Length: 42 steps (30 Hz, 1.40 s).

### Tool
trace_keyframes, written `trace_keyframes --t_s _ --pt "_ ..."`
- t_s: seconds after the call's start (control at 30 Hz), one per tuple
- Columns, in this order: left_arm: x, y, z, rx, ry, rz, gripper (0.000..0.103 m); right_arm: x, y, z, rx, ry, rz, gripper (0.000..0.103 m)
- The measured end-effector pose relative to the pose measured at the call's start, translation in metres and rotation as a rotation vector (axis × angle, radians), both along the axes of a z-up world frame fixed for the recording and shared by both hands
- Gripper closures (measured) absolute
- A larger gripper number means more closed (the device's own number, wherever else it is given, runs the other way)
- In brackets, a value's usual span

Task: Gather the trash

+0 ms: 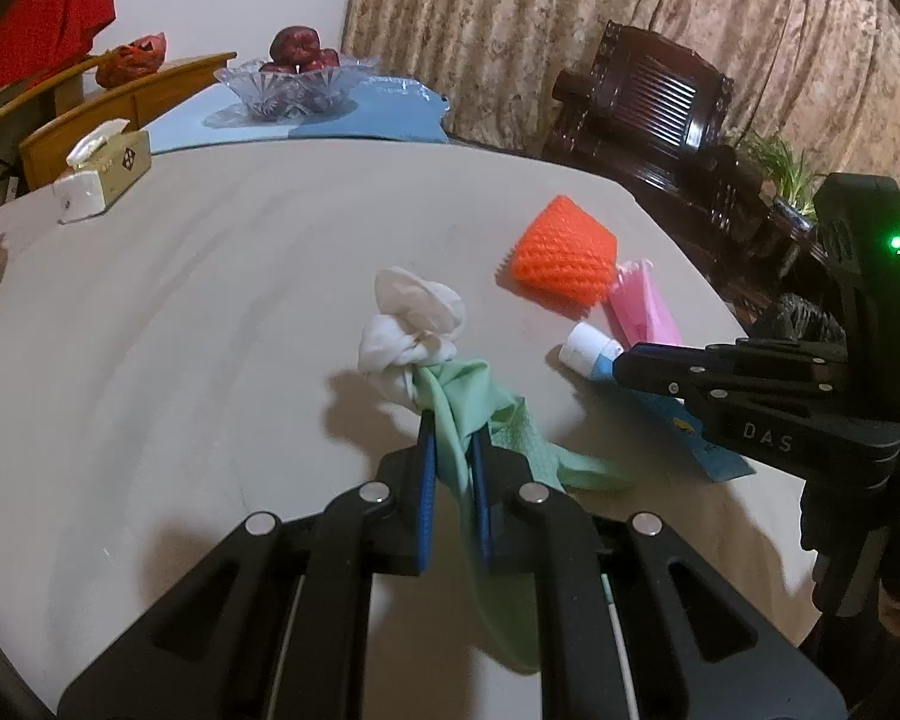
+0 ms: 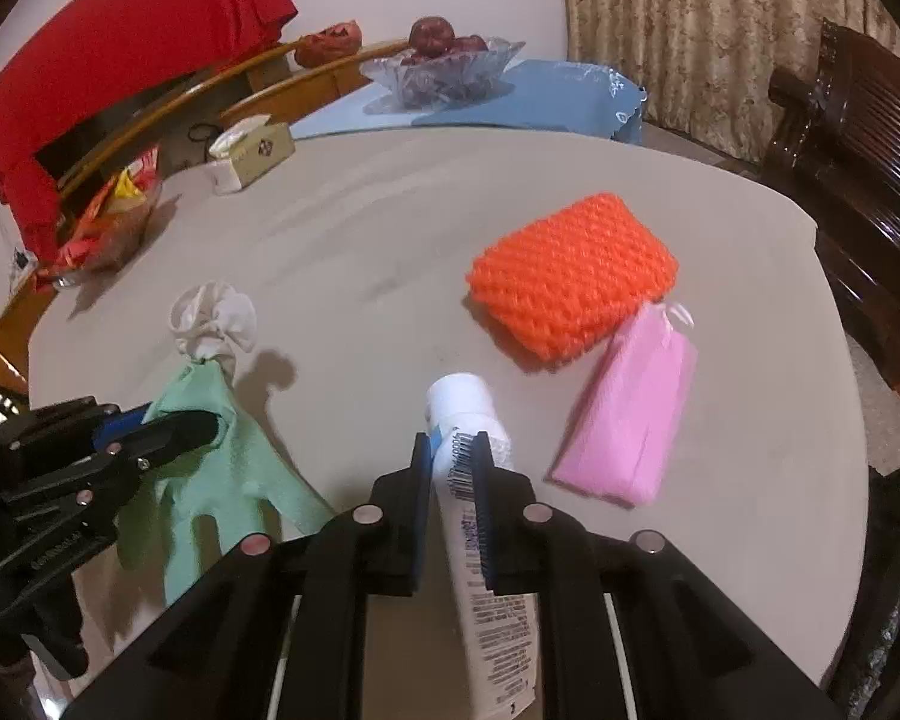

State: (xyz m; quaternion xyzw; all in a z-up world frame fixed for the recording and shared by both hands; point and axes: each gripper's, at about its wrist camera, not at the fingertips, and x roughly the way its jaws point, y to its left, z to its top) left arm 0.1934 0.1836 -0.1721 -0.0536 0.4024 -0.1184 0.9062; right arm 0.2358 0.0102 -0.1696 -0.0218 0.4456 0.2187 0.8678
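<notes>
Faintly "DAS" on right gripper [image 1: 621, 367], clamping barcoded tube [image 2: 486, 516]

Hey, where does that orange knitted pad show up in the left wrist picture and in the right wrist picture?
Left wrist view: the orange knitted pad lies right of centre, beyond the right gripper, with the pink packet at its near right.
Right wrist view: the orange knitted pad lies right of centre, beyond the white tube.
Shared landmark: the glass fruit bowl at the far edge.
</notes>
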Motion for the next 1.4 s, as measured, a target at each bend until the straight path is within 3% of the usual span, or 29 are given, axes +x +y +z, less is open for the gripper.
trace_keyframes --t_s 0.37,0.53,0.67,0.83,1.13,1.27,1.4 --pt "-0.008 -0.007 -0.006 -0.007 0.024 -0.018 0.093 -0.015 -0.012 -0.008 -0.059 -0.002 -0.024 0.058" --pt "-0.009 -0.009 -0.011 -0.005 0.037 -0.025 0.093 -0.019 -0.019 -0.023 -0.056 0.02 -0.026 0.056" --pt "-0.009 -0.01 -0.01 -0.004 0.039 -0.026 0.093 -0.016 -0.02 -0.021 -0.047 0.028 -0.022 0.084" --pt "-0.008 -0.012 -0.008 -0.003 0.033 -0.031 0.093 -0.012 -0.039 -0.013 0.062 0.056 -0.085 0.084" --pt "-0.006 -0.019 -0.007 -0.001 0.033 -0.04 0.092 -0.005 -0.031 -0.012 0.015 0.036 -0.063 0.081" --pt "-0.005 -0.02 -0.006 0.003 0.034 -0.043 0.092 -0.002 -0.02 -0.01 -0.017 0.012 -0.033 0.1" --pt "-0.005 -0.023 -0.001 0.007 0.023 -0.05 0.092 -0.008 -0.02 0.0 0.002 -0.027 -0.023 0.101"
